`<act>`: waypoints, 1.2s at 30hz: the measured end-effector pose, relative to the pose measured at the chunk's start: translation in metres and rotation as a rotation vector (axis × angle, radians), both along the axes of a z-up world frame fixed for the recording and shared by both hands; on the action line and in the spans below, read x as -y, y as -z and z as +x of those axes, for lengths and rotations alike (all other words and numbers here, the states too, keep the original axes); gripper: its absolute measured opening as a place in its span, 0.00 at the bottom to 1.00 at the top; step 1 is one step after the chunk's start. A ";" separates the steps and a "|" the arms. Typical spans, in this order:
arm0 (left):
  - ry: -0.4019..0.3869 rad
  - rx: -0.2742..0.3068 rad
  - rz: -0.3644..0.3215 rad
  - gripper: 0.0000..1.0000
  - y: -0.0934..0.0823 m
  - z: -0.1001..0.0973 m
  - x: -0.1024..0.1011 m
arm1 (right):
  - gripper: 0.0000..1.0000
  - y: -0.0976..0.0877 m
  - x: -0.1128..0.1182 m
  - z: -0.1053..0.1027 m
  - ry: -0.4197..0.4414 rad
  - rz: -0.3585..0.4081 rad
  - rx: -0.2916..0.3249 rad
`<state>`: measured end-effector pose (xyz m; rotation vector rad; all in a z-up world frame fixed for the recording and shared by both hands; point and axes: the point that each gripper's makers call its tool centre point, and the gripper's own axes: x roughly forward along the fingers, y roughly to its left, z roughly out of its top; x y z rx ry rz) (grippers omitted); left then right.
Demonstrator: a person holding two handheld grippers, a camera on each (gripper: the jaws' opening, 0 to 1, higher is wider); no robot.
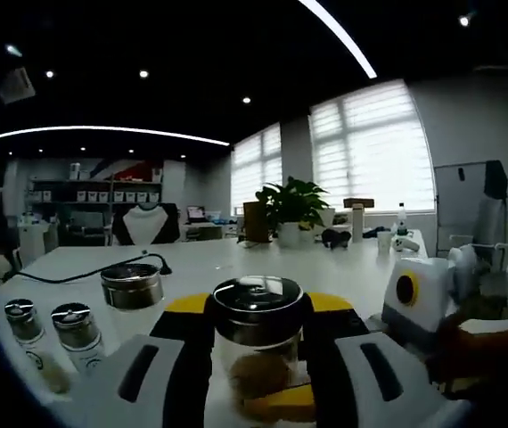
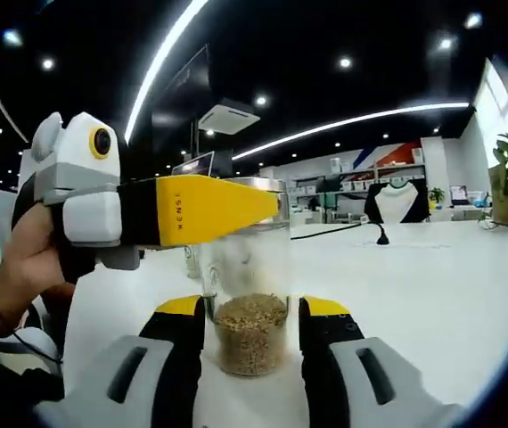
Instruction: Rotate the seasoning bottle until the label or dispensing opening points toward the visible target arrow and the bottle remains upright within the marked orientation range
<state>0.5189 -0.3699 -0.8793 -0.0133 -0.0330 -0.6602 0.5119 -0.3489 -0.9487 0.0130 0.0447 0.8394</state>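
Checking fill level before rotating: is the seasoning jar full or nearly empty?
Partly full: the seasoning jar holds brown grains in its lower part, clear glass above.

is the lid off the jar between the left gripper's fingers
No, the jar between the left gripper fingers has its dark round lid sitting on top, closing it.

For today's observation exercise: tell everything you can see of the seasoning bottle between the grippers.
The seasoning bottle is a clear glass jar with a shiny metal lid, standing upright on the white table. Tan granules fill its lower part. The left gripper and right gripper each flank it with their jaws; firm contact cannot be confirmed.
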 end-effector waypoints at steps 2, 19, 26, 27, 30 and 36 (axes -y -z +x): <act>-0.032 0.002 -0.003 0.41 -0.001 0.002 -0.001 | 0.42 0.003 -0.004 0.000 0.024 -0.030 0.007; -0.222 0.019 -0.018 0.41 0.003 0.006 -0.007 | 0.48 0.006 -0.015 0.013 0.212 -0.144 0.072; -0.218 0.015 -0.009 0.41 0.004 0.008 -0.011 | 0.39 0.003 -0.015 0.018 0.135 -0.045 0.030; -0.205 0.000 -0.012 0.41 0.007 0.008 -0.012 | 0.39 0.003 -0.013 0.020 0.139 -0.044 0.028; -0.169 -0.040 -0.007 0.41 0.013 0.009 -0.013 | 0.39 0.002 -0.013 0.022 0.105 -0.042 0.027; -0.142 -0.026 0.050 0.42 0.017 0.001 -0.017 | 0.39 0.002 -0.013 0.020 -0.025 -0.046 0.025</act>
